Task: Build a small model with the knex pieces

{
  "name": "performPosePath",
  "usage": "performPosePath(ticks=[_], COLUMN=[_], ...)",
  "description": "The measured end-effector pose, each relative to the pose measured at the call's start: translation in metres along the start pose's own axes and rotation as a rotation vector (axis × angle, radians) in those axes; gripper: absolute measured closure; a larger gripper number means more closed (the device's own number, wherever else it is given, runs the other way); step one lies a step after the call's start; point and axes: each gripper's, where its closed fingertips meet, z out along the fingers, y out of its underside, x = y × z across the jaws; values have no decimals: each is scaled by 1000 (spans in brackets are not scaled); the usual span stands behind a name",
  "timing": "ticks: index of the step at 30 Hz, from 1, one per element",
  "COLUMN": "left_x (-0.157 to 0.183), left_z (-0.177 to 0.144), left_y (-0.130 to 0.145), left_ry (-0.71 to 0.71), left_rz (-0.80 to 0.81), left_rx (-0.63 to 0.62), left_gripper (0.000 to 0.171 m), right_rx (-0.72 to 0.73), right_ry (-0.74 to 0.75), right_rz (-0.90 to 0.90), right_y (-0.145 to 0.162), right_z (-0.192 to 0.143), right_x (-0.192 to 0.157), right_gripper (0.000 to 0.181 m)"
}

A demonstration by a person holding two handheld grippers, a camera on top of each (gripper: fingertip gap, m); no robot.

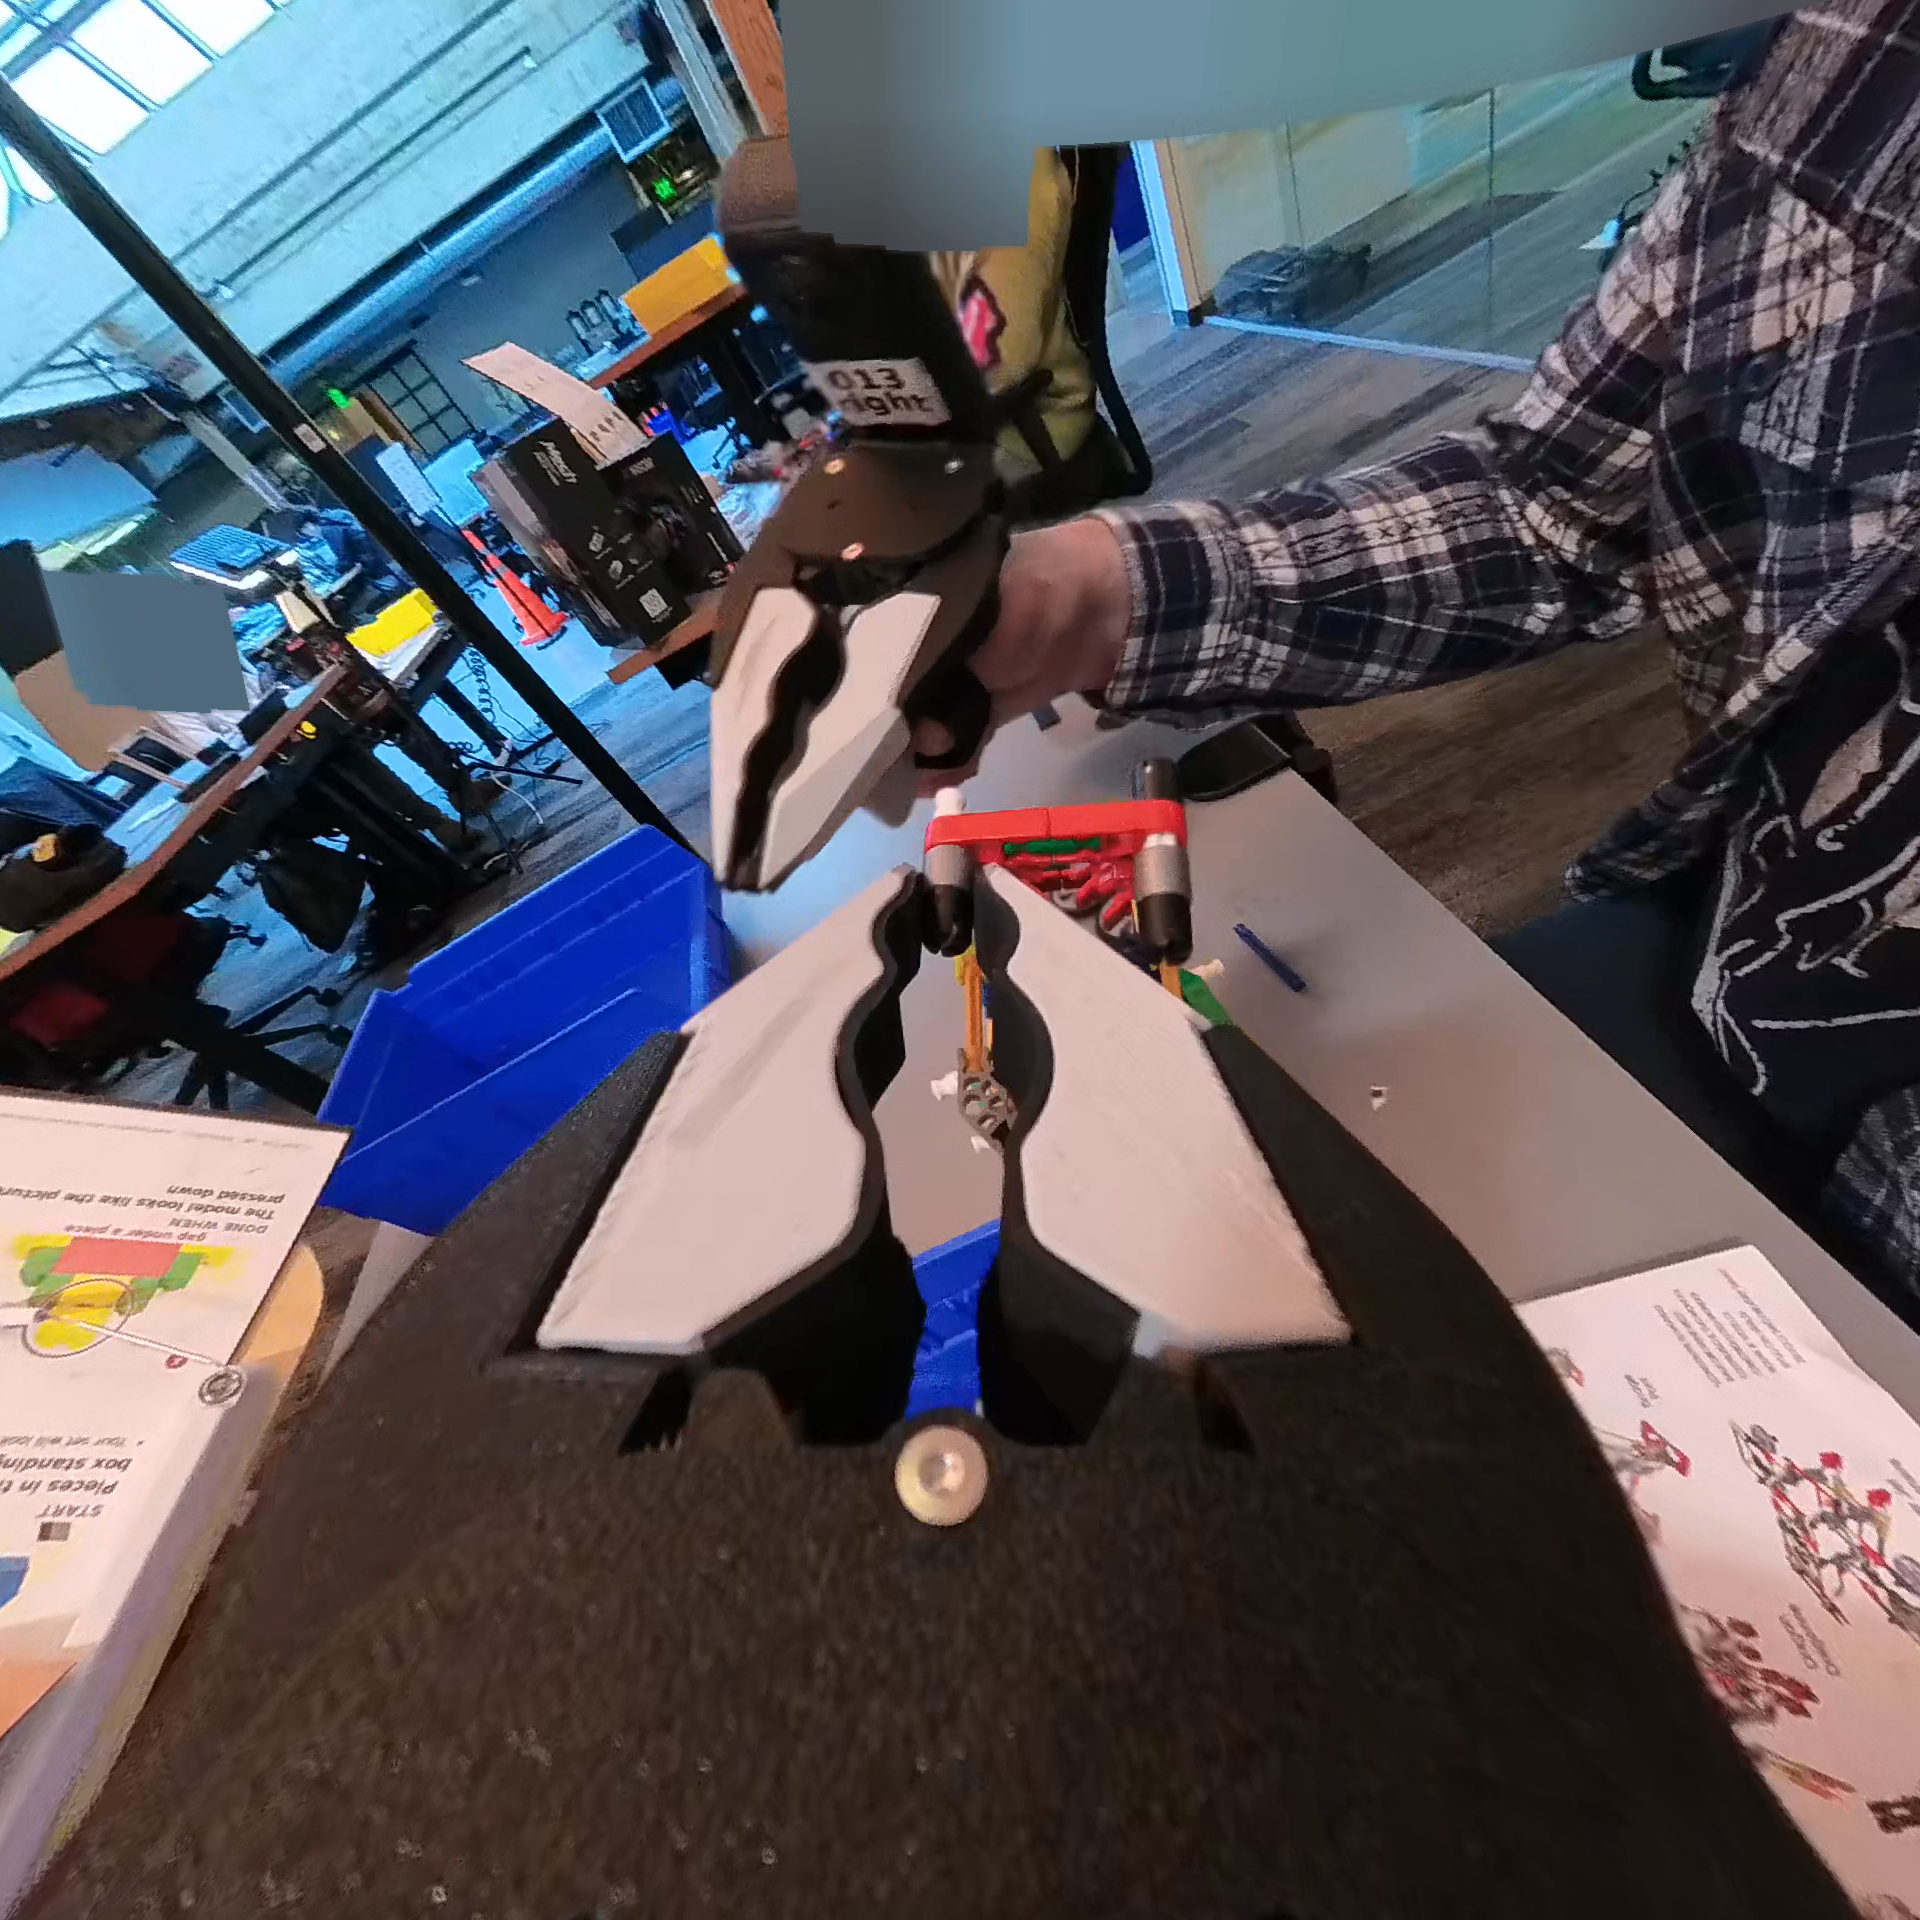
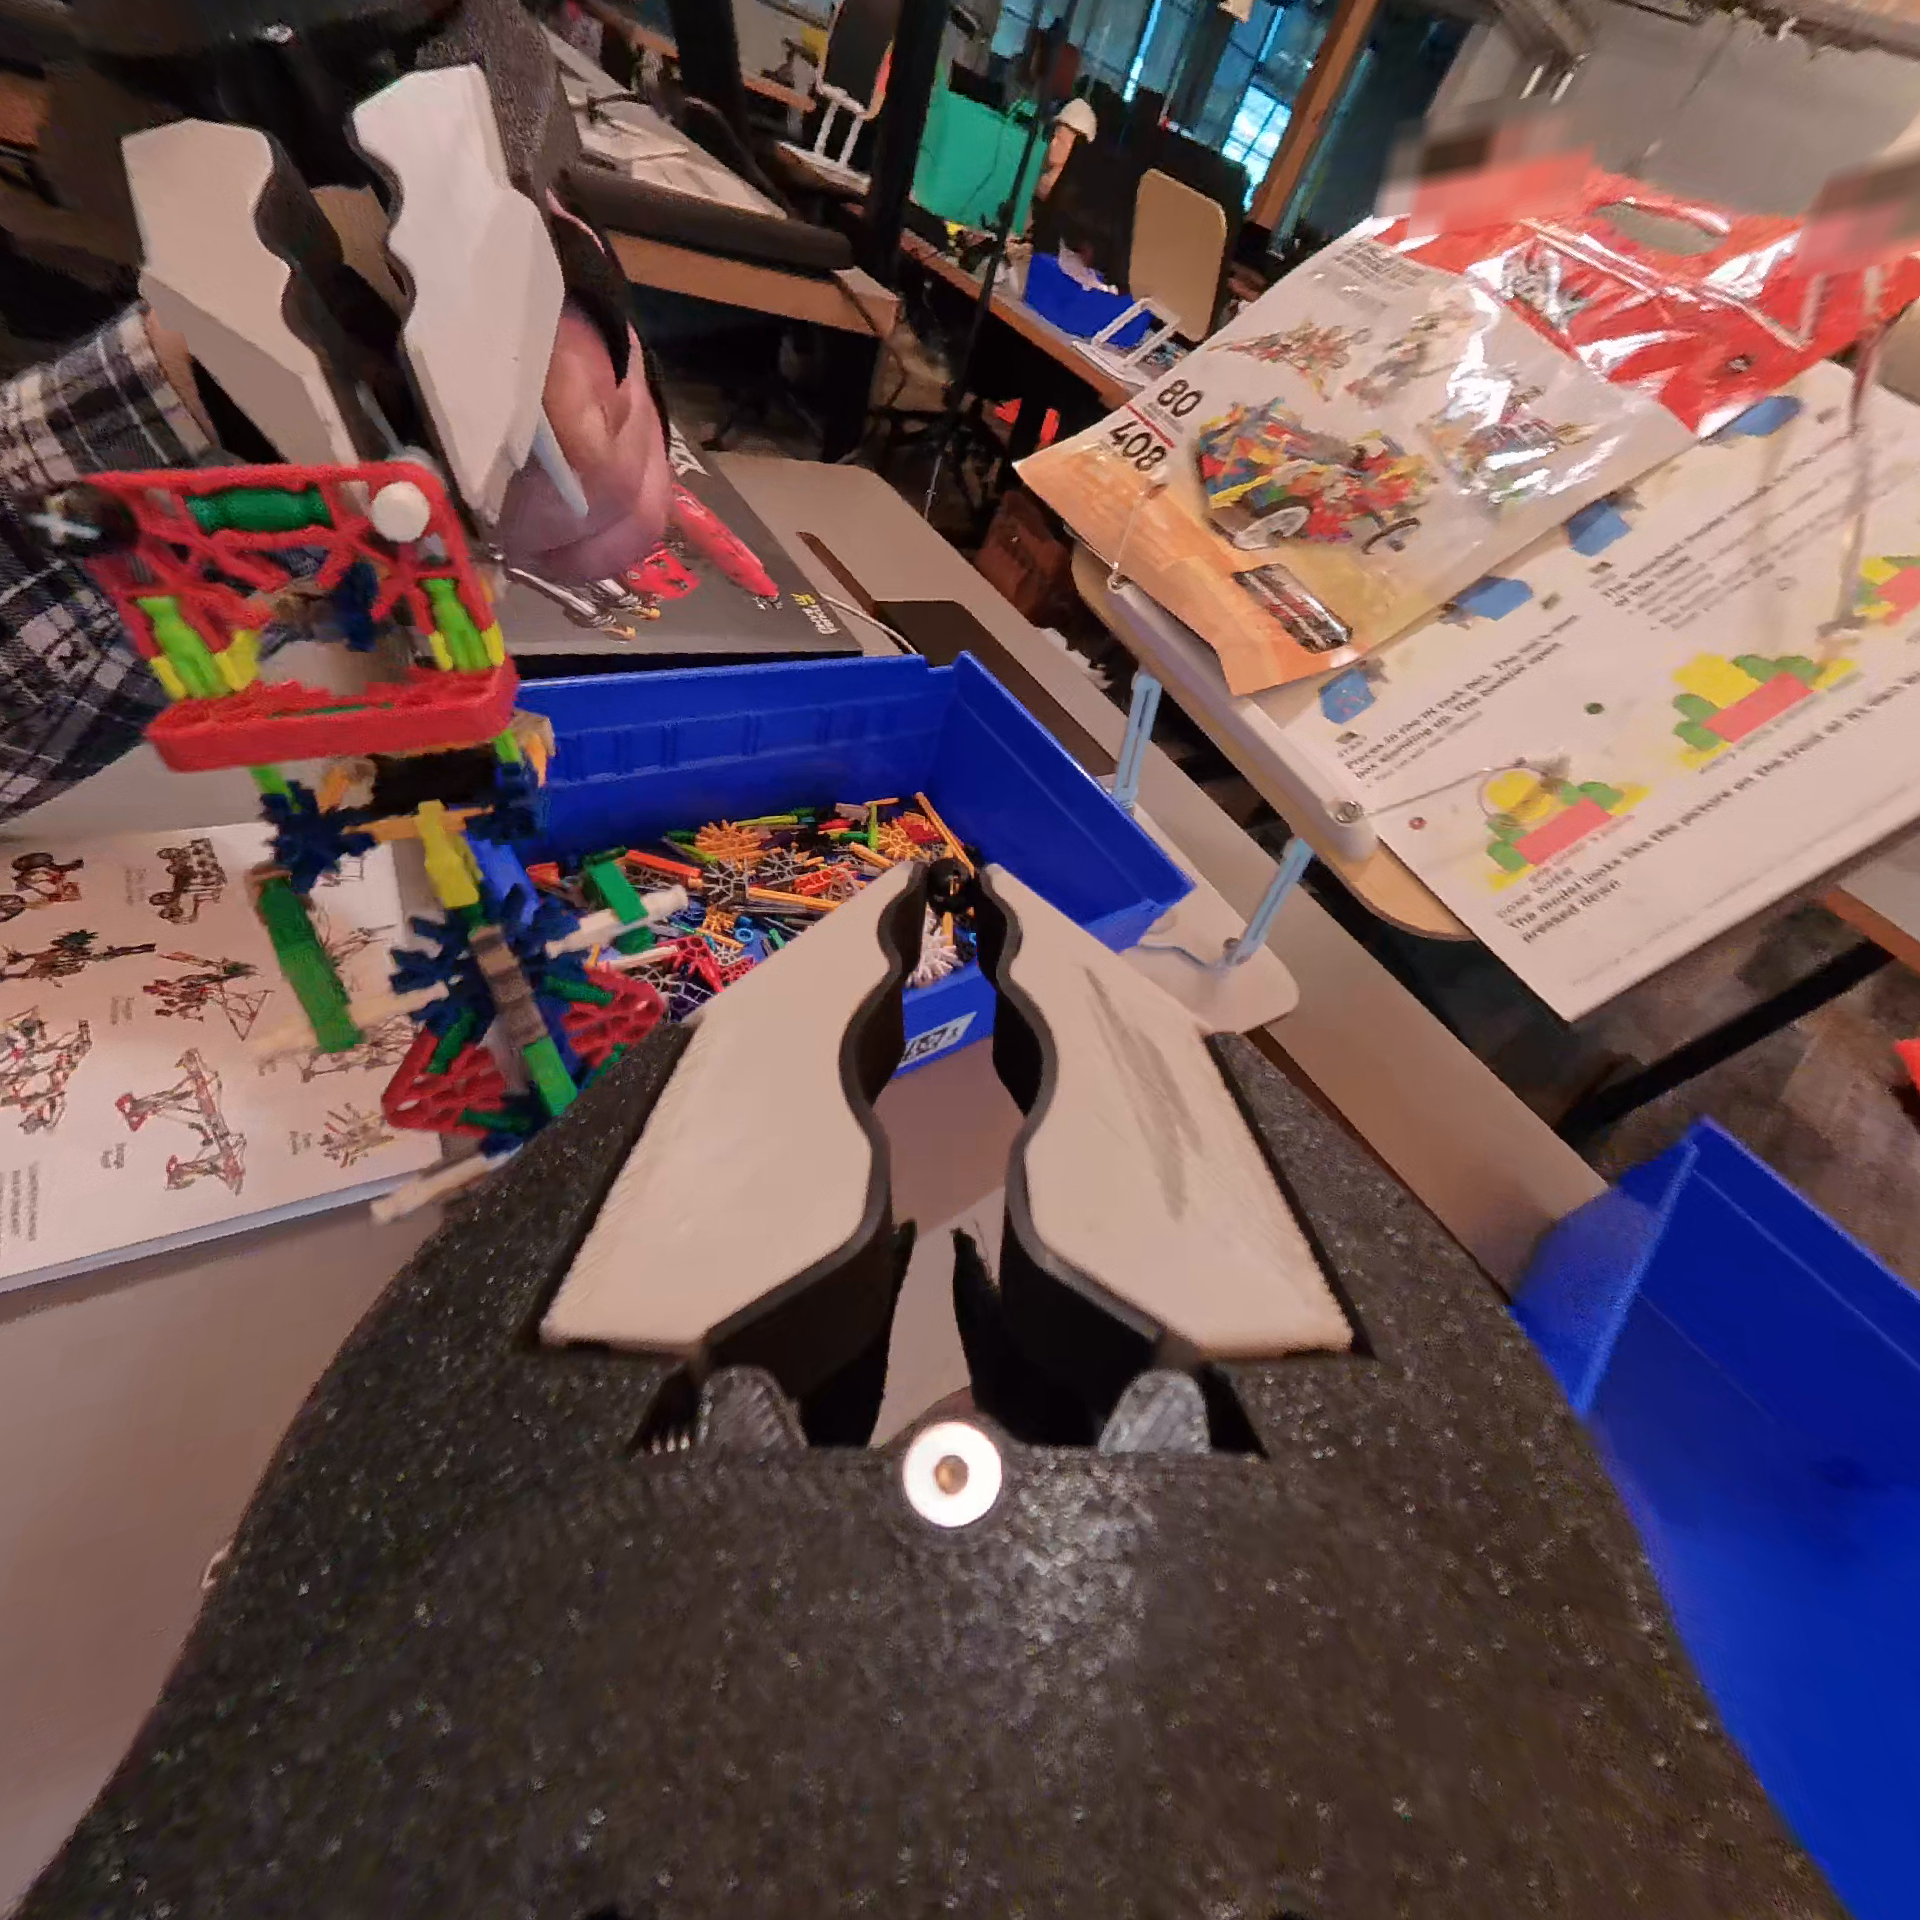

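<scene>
Model [image 1: 1055,862] pinched at black-grey post by left gripper [image 1: 948,902]; right gripper [image 2: 951,883] nips small black piece above blue bin [image 2: 1039,790].

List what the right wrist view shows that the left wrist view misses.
Only the right wrist view: loose colourful pieces filling the blue bin, a red plastic bag, and a small black piece pinched in the right gripper. Only the left wrist view: the left gripper shut on a grey-and-black cylinder of the toy model, and a loose blue rod on the table. Both: the toy model, the blue bin, the picture booklet and the instruction sheet.
</scene>
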Motion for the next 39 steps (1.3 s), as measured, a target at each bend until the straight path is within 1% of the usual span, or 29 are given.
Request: performPosePath(ticks=[3, 8, 11, 16, 21, 27, 29, 31, 32, 33, 34, 35, 36, 39], left_x=[9, 13, 15, 15, 21, 30, 32, 34, 36, 37, 38, 39, 40, 41], left_z=[0, 1, 3, 3, 2, 3, 3, 2, 1, 1, 0, 0, -1, -4], left_y=[1, 2, 5, 6, 5, 3, 3, 2, 2, 2, 2, 2, 1, 0], left_ry=[45, 64, 76, 80, 98, 127, 136, 148, 155, 160, 164, 166, 168, 170], left_rz=[-7, -3, -9, -6, -4, 8, 8, 6, 5, 5, 6, 8, 10, 11], left_rx=[-20, -35, -43, -57, -71, -97, -102, -104, -104, -107, -110, -115, -119, -118], left_gripper=[165, 165, 165, 165, 165, 165, 165, 165, 165, 165, 165, 165, 165, 165], right_rx=[-13, -14, -6, 15, 17, 0, -35, -89, -119, -166, -219, -261, -288, -363], right_ry=[-45, -91, -91, -71, -84, -106, -97, -107, -120, -137, -151, -156, -154, -75], right_rz=[-22, -34, -37, -32, -33, -46, -47, -41, -23, -2, 13, 22, 37, 119], right_y=[-3, -8, -10, -12, -15, -20, -16, -6, 2, 13, 26, 36, 44, 60], right_z=[21, 46, 51, 49, 56, 84, 97, 113, 121, 130, 137, 143, 146, 145], right_x=[-10, -18, -17, -10, -13, -20, -19, -19, -20, -21, -21, -20, -18, -2], right_gripper=[173, 173, 173, 173, 173, 173, 173, 172, 167, 147, 132, 123, 120, 120])
